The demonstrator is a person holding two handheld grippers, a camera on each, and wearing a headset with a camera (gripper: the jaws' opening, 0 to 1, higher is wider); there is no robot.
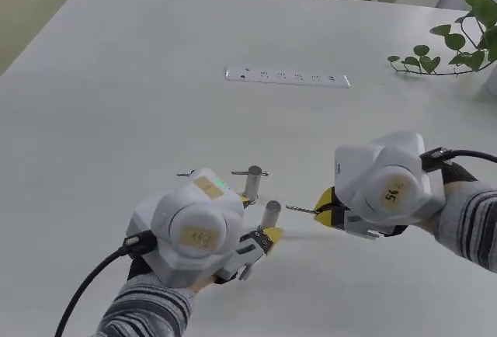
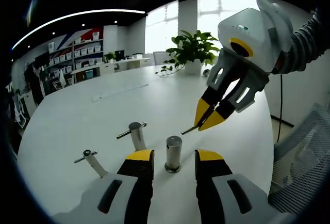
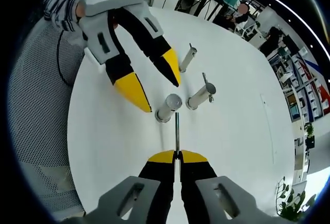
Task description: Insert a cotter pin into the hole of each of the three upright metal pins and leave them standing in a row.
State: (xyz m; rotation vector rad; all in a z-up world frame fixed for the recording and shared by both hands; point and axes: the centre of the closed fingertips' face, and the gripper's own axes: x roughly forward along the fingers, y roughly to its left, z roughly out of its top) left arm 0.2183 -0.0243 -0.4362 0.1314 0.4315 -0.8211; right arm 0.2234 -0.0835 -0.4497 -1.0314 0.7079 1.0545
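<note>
Cotter pin [image 1: 301, 210] held at the last bare metal pin [image 1: 269, 214].
Head view: my left gripper [image 1: 260, 218] stands spread around the bare metal pin on the table [image 1: 116, 119]; my right gripper [image 1: 321, 210] pinches the cotter pin. Left gripper view: two fitted metal pins [image 2: 136, 133] stand left of it. Right gripper view: the cotter pin's tip sits just beside the bare pin's top.

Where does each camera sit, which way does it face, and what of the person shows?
Head view: on the headset, facing down at the table, left tool, right tool, striped sleeves.
Left gripper view: on the left tool, facing the bare pin between its jaws; right tool and sleeve beyond.
Right gripper view: on the right tool, facing along its cotter pin to that pin; left tool opposite.
Shared: both gripper views see the bare pin, from opposite sides.
</note>
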